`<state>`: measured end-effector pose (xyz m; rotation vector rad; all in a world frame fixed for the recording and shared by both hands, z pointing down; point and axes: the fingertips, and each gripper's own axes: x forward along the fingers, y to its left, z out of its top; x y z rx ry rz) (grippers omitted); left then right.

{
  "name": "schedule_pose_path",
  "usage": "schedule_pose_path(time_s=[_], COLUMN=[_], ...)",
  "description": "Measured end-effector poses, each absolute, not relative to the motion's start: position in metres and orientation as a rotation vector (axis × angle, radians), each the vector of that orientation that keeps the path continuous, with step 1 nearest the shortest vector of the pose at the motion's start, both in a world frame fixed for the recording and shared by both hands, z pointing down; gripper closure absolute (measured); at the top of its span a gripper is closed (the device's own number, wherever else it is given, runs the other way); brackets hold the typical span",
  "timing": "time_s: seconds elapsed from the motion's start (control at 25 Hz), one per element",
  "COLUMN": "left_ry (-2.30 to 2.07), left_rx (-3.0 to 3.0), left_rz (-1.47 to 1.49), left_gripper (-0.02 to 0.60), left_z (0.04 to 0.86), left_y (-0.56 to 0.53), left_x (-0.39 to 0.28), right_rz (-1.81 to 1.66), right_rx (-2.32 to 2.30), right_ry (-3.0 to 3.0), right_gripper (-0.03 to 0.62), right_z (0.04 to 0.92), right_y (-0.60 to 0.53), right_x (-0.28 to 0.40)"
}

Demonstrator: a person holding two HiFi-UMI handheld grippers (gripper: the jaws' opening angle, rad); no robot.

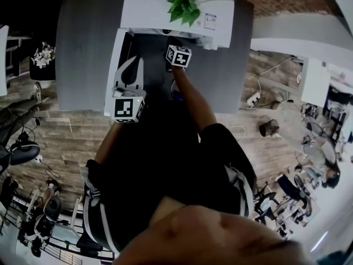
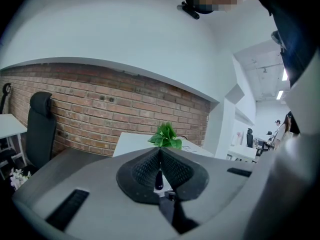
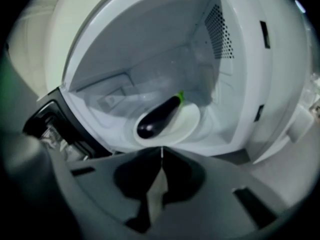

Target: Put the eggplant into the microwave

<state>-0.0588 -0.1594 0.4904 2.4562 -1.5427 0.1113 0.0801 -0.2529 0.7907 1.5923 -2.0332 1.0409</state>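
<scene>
At the microwave's open mouth, your right tool [image 3: 161, 151] has its jaws pressed together, tips meeting, with nothing between them. It points straight into the cavity and stands apart from what lies inside.

Just beyond those tips a white plate [image 3: 189, 128] sits on the microwave [image 3: 150, 44] floor, and the eggplant [image 3: 159, 118] lies on it. It rests at a slant: the dark rounded end faces the opening and reaches the plate's front rim, while the green stem end points toward the back right of the cavity. Nothing touches the eggplant but the plate.

Your left tool [image 2: 160, 153] is closed too, with its ribbed pads meeting at the tips and leaving only a slim gap lower down. It grips nothing. From the head view it hovers over the counter's near edge, just beside the swung-out microwave door [image 1: 117, 54], with its jaws aimed at the oven. Your right tool is farther in, close to the opening, with your forearm stretched out behind it.

The door stands wide open on the left side of the oven. The microwave itself stands at the far edge of the grey counter [image 1: 88, 48], about midway along it. A small green plant [image 1: 183, 1] sits on its top. A brick wall [image 2: 100, 114] runs behind the counter, and a black office chair [image 2: 40, 129] stands off to the left against that wall.
</scene>
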Motion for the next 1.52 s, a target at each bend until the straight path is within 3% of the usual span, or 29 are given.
schedule_pose_path(time_s=[1.52], left_ry=[-1.540], left_rx=[2.430], left_rz=[0.116], left_gripper=[0.545], left_z=[0.500], left_y=[-0.165], left_x=[-0.060], right_rz=[1.086], right_rx=[1.594], right_ry=[-2.048], right_gripper=[0.559], right_z=[0.794], right_y=[-0.273], right_x=[0.079])
